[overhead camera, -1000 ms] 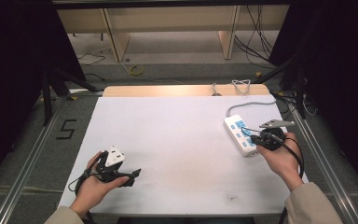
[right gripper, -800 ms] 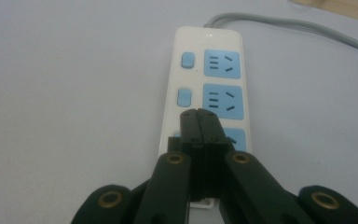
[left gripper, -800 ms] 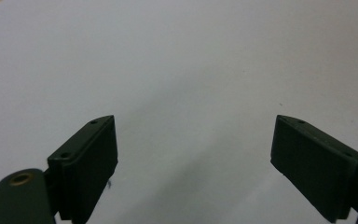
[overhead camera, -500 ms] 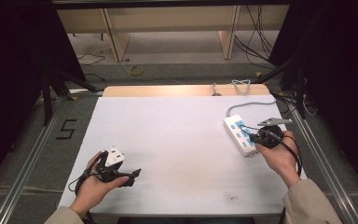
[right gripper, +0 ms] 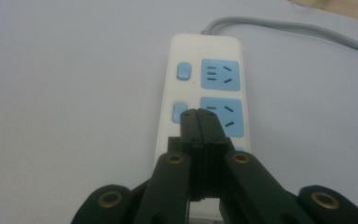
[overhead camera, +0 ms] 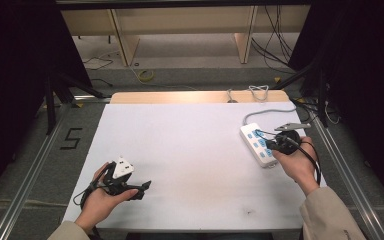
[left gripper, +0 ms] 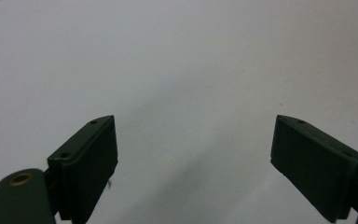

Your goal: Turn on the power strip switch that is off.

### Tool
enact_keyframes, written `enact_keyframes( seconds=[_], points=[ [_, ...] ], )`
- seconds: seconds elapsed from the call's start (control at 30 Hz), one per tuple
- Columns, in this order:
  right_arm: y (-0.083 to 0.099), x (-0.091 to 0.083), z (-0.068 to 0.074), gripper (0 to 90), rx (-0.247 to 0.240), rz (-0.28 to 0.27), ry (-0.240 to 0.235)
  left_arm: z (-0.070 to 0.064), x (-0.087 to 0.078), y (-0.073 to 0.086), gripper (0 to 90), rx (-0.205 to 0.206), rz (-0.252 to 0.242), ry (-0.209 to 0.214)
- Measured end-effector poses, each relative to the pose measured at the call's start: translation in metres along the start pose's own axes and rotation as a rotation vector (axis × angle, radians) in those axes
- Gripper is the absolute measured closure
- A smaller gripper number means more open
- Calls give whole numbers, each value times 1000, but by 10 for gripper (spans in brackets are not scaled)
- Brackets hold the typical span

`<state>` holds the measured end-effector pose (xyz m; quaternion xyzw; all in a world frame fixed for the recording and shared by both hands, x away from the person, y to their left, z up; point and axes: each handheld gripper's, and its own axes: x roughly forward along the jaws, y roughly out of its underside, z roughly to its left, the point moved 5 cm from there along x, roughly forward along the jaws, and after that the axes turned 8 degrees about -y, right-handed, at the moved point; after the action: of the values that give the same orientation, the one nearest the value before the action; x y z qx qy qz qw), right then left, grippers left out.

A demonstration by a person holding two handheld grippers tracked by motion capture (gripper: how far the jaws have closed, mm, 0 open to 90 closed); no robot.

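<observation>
A white power strip (overhead camera: 256, 143) with blue sockets lies at the table's right side, and its grey cable (overhead camera: 265, 113) runs toward the far edge. My right gripper (overhead camera: 269, 145) is shut with nothing between its jaws. In the right gripper view its tips (right gripper: 200, 119) rest over the strip (right gripper: 205, 44), between the second blue switch (right gripper: 179, 112) and the second socket (right gripper: 226, 116). My left gripper (overhead camera: 141, 190) is held low at the front left, open, with bare white table between its pads (left gripper: 91, 161). A small white block (overhead camera: 123, 167) sits above that hand.
The white table top (overhead camera: 190, 150) has a wooden strip (overhead camera: 190, 97) along its far edge. Metal rails (overhead camera: 30, 170) run along both sides at floor level. Loose cables (overhead camera: 260, 91) lie behind the table, near wooden shelving.
The right gripper has edged slightly left over the power strip. The left hand has stayed still.
</observation>
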<state>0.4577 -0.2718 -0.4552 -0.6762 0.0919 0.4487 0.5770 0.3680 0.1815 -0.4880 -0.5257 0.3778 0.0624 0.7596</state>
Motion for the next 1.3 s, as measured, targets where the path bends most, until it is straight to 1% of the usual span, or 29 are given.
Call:
enact_keyframes(
  seconds=[0.6, 1.3],
  points=[
    [-6, 8, -4, 900, 4, 17, -2, 0, 0, 0, 143, 1, 0, 0],
    [-10, 13, -5, 900, 10, 26, -4, 0, 0, 0, 143, 1, 1, 0]
  ],
)
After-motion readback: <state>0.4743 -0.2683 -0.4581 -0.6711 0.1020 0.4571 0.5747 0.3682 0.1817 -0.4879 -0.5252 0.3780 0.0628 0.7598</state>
